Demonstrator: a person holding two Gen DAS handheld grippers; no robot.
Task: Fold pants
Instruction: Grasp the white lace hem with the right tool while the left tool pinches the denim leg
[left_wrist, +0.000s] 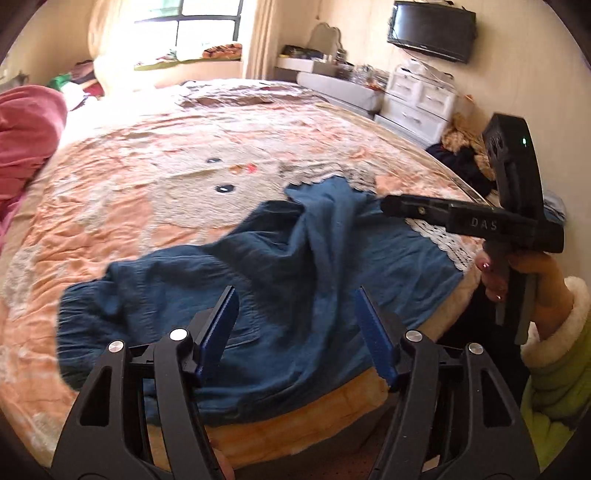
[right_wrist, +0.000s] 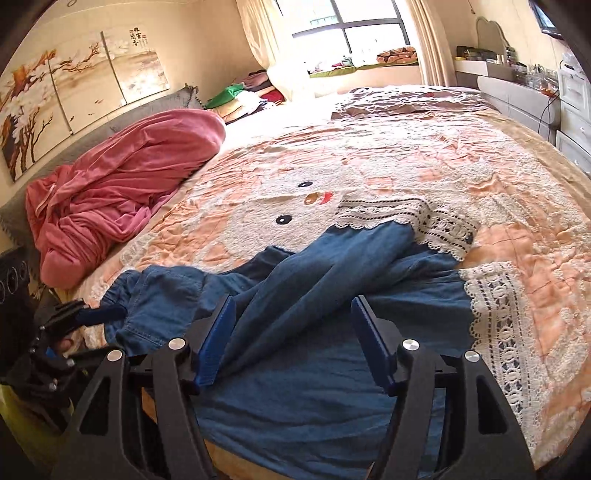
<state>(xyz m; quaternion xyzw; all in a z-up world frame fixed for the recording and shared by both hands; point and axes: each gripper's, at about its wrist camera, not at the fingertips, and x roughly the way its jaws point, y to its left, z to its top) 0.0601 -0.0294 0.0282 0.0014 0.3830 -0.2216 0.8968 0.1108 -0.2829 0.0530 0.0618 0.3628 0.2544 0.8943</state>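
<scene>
Two lace-trimmed legs of pants (right_wrist: 332, 295) point right — waistband left.

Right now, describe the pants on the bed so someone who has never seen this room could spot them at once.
Start at the big bed with the peach cartoon-face quilt. On its near edge lies a crumpled blue denim garment, the pants, one leg thrown loosely across the other. Unlike the pink blanket heaped by the headboard, they are dark blue with wide white lace cuffs at the leg ends.
</scene>
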